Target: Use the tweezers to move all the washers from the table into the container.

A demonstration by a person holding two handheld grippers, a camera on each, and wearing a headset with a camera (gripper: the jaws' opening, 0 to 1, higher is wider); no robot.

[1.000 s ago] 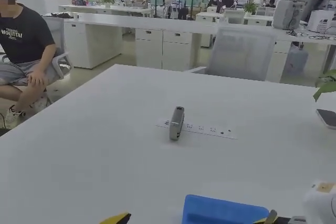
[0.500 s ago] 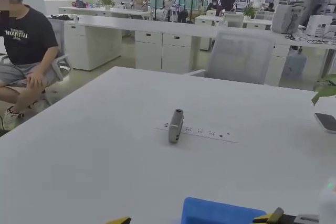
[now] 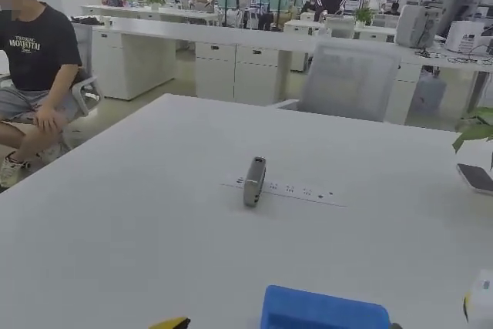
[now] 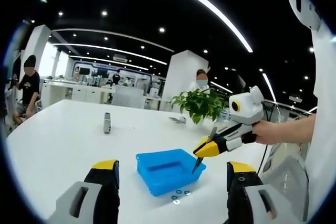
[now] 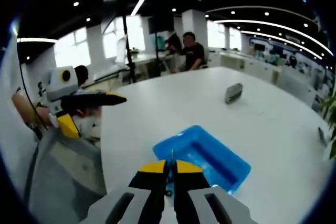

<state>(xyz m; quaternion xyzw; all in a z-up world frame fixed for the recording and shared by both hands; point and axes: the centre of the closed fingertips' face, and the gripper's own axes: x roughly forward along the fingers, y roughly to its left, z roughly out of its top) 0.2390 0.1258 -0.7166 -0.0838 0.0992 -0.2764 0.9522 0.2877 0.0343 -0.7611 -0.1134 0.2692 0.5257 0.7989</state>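
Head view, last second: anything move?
The right gripper drew back toward the lower right corner of the head view. The blue container, the grey device on the table and the left gripper stayed put. No grab or release visible.

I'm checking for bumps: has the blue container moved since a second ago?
No. The blue container keeps its place below and right of the grey device; the slight shift is the camera's.
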